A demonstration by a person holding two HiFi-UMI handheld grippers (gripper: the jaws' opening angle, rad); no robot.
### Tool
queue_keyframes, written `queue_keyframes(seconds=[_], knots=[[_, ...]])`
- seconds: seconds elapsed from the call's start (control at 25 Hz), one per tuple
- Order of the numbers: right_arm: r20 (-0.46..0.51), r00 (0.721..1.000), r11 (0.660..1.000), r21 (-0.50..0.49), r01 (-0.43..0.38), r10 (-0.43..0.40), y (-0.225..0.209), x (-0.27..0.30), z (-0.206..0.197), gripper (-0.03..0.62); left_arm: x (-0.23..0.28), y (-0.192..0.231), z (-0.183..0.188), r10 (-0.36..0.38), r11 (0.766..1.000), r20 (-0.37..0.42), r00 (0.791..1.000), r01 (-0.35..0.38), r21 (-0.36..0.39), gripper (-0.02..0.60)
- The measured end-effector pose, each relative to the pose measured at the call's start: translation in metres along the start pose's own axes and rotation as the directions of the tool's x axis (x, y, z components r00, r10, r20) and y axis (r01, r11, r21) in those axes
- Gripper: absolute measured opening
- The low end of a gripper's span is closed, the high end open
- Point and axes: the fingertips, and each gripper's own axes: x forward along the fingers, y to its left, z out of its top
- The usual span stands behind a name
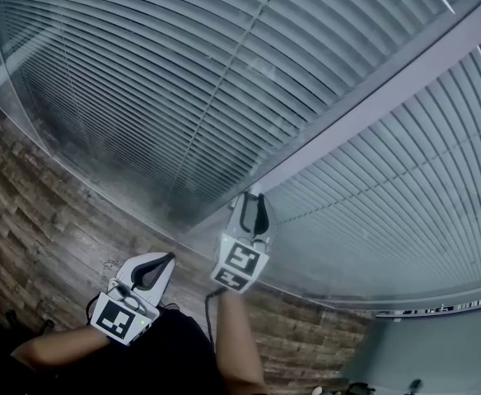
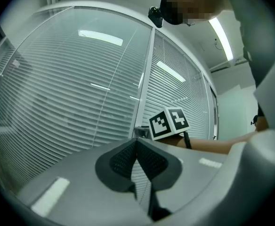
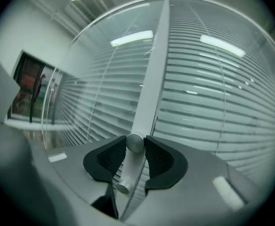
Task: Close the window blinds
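Grey slatted blinds [image 1: 166, 72] hang behind glass on both sides of a pale upright frame bar [image 1: 372, 105]. A small round grey knob [image 3: 135, 144] sticks out from that bar [image 3: 151, 79]. My right gripper [image 3: 135, 139] is shut on the knob, with a black pad pressing on each side of it. From the head view the right gripper [image 1: 253, 200] reaches up to the bar, and the knob is hidden between its fingers. My left gripper [image 1: 168, 259] hangs lower and to the left, away from the glass, shut with nothing in it [image 2: 137, 144].
The glass in front of the blinds [image 2: 71, 93] reflects ceiling lights. A wood-pattern floor [image 1: 35, 220] runs along the window's foot. The right gripper's marker cube [image 2: 169, 122] and the person's forearm [image 2: 222, 145] show in the left gripper view.
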Motion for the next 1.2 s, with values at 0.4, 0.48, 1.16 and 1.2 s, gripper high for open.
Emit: queue_keyframes(seconds=[0.4, 0.48, 1.16, 1.2], knots=[[0.057, 0.997, 0.899, 0.432, -0.066, 0.045, -0.005, 0.002, -0.004, 0.137, 0.001, 0.003, -0.007, 0.014, 1.000, -0.017, 1.000, -0.014, -0.004, 0.002], [0.060, 0.997, 0.895, 0.438, -0.078, 0.058, -0.005, 0.001, -0.001, 0.138, 0.000, 0.002, -0.005, 0.012, 1.000, -0.013, 1.000, -0.012, -0.010, 0.002], [0.095, 0.995, 0.971, 0.231, -0.055, 0.034, -0.030, -0.112, -0.011, 0.002, 0.010, -0.014, -0.002, -0.012, 1.000, 0.023, 1.000, 0.013, -0.024, 0.002], [0.097, 0.995, 0.976, 0.212, -0.050, 0.030, -0.030, -0.123, -0.013, 0.002, 0.013, -0.017, -0.002, -0.021, 0.999, 0.024, 0.999, 0.021, -0.025, 0.002]])
